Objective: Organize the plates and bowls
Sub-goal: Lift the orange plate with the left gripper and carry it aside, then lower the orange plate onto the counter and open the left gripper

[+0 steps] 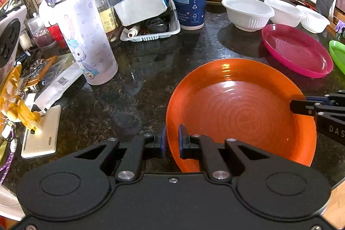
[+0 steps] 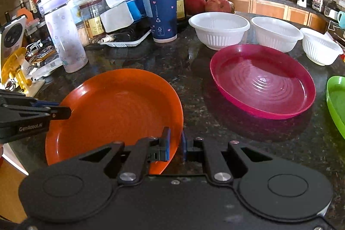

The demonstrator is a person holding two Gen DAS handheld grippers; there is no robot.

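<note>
An orange plate (image 1: 241, 113) sits tilted on the dark counter, near the front edge. My left gripper (image 1: 172, 141) is shut on its left rim, one finger inside, one outside. My right gripper (image 2: 175, 143) is shut on its right rim in the right wrist view, where the orange plate (image 2: 116, 113) fills the lower left. A pink plate (image 2: 263, 81) lies to the right of it, and a green plate (image 2: 337, 100) shows at the right edge. Three white bowls (image 2: 220, 29) stand in a row behind the pink plate.
A blue paper cup (image 2: 160, 12), a lilac bottle (image 1: 79, 31), a tissue pack and a white tray of clutter (image 1: 151, 33) crowd the back left. A phone on a yellow stand (image 1: 19, 109) is at the left. Apples (image 2: 217, 3) lie behind the bowls.
</note>
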